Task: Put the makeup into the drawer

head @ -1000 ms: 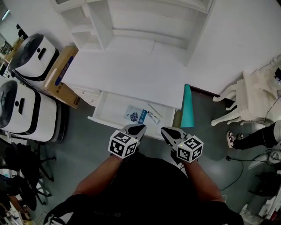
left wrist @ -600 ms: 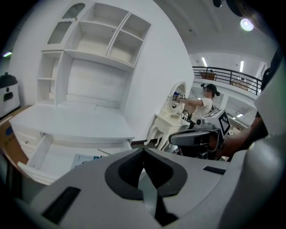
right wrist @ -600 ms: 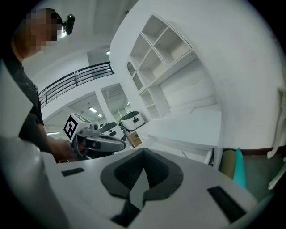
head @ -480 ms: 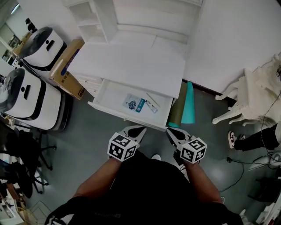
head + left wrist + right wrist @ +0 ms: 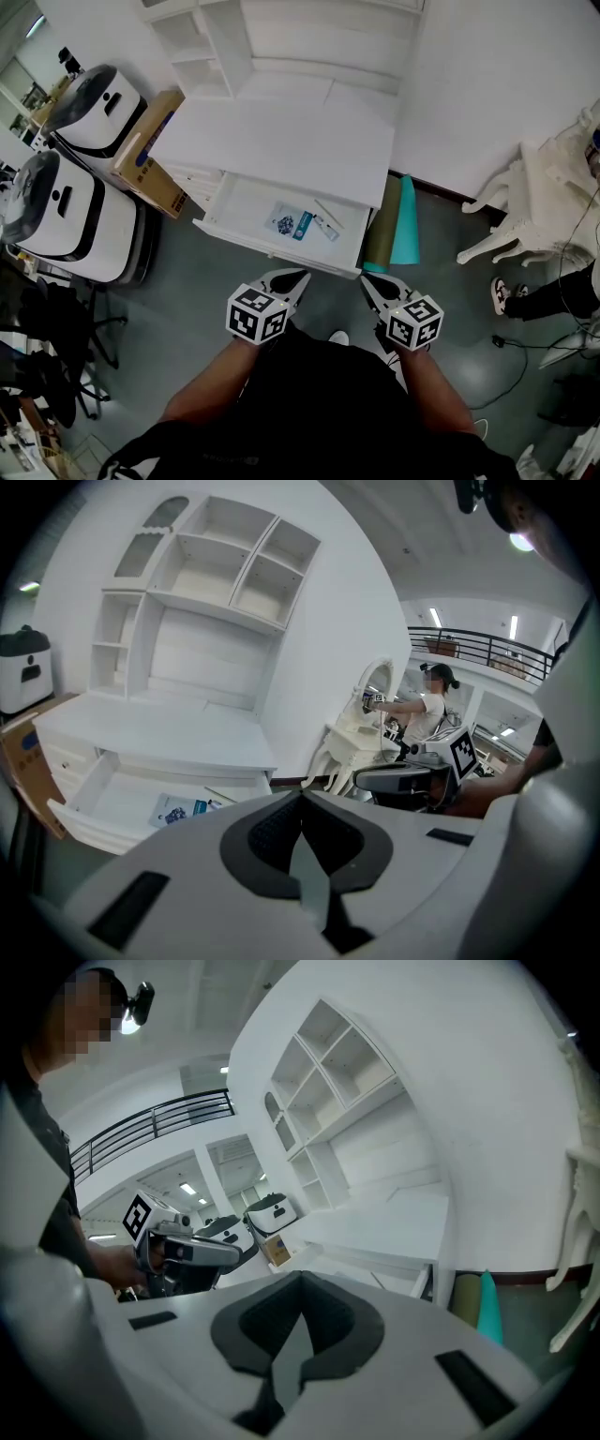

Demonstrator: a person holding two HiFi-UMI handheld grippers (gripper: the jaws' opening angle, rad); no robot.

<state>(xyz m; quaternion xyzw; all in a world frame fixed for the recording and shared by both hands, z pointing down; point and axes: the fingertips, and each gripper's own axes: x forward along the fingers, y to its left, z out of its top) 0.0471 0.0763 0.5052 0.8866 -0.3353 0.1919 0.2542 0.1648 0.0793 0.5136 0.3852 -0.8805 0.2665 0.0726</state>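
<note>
Drawer point(image 5: 242, 212) open, makeup point(image 5: 292, 223) inside; left gripper point(image 5: 298, 276) and right gripper point(image 5: 367, 282) hover before it, jaws clenched, empty

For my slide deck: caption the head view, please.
Left claw and right claw, shut and empty, before open drawer holding makeup.

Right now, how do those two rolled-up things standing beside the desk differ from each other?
Colour: the olive roll is a dull brownish green, while the teal roll is a bright blue-green.
Place: the olive roll stands right beside the open drawer, while the teal roll stands on its other side, farther from the desk.
Shared: both stand upright, side by side, and look about equally long.
</note>
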